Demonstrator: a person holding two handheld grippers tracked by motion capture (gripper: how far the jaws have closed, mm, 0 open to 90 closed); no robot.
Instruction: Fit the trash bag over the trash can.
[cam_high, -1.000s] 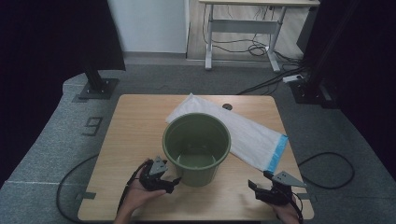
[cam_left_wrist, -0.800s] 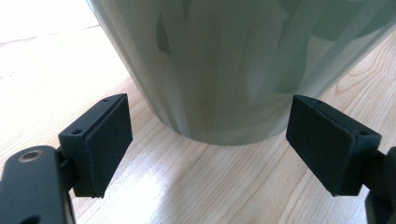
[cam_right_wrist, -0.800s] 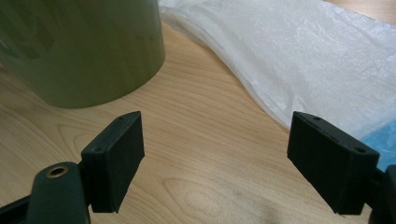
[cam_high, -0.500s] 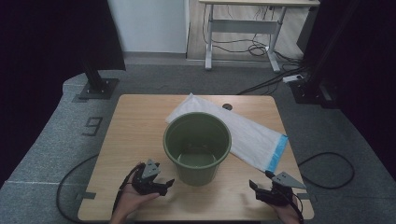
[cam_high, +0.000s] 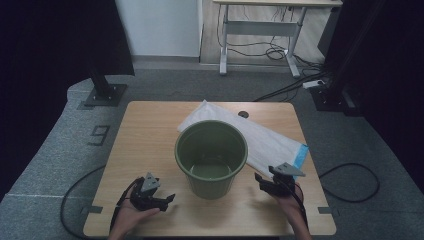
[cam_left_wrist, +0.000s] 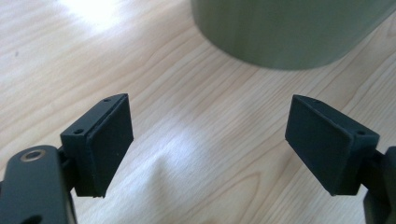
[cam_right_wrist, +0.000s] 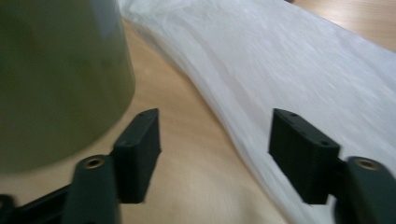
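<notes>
Two grippers flank a green bucket (cam_high: 211, 158) that stands upright near the middle of a wooden table (cam_high: 150, 125), its mouth open and its inside bare. Behind and to the right of the bucket lies a flat white bag (cam_high: 265, 142) with a blue strip (cam_high: 300, 155) at its right end; the bucket overlaps the bag's near edge. Left gripper (cam_high: 167, 200): held in the left hand (cam_high: 132, 216) at the near left part of the table, pointing right toward the bucket's base and apart from it. In the left gripper view its jaws stand wide apart over bare wood with nothing between them, and the bucket's wall (cam_left_wrist: 289, 32) shows ahead. Right gripper (cam_high: 258, 179): held in the right hand (cam_high: 290, 202) just to the right of the bucket, near the bag's near edge, with its grey plate (cam_high: 287, 169) on top. Its jaws have just been closing but remain apart, and nothing is clamped. In the right gripper view the bucket's wall (cam_right_wrist: 56, 79) lies just outside one jaw, bare wood lies between the two, and the bag's edge (cam_right_wrist: 299, 74) runs beneath the other jaw; whether that jaw touches the bag cannot be told. Cables trail from both grippers off the table's near edge.
</notes>
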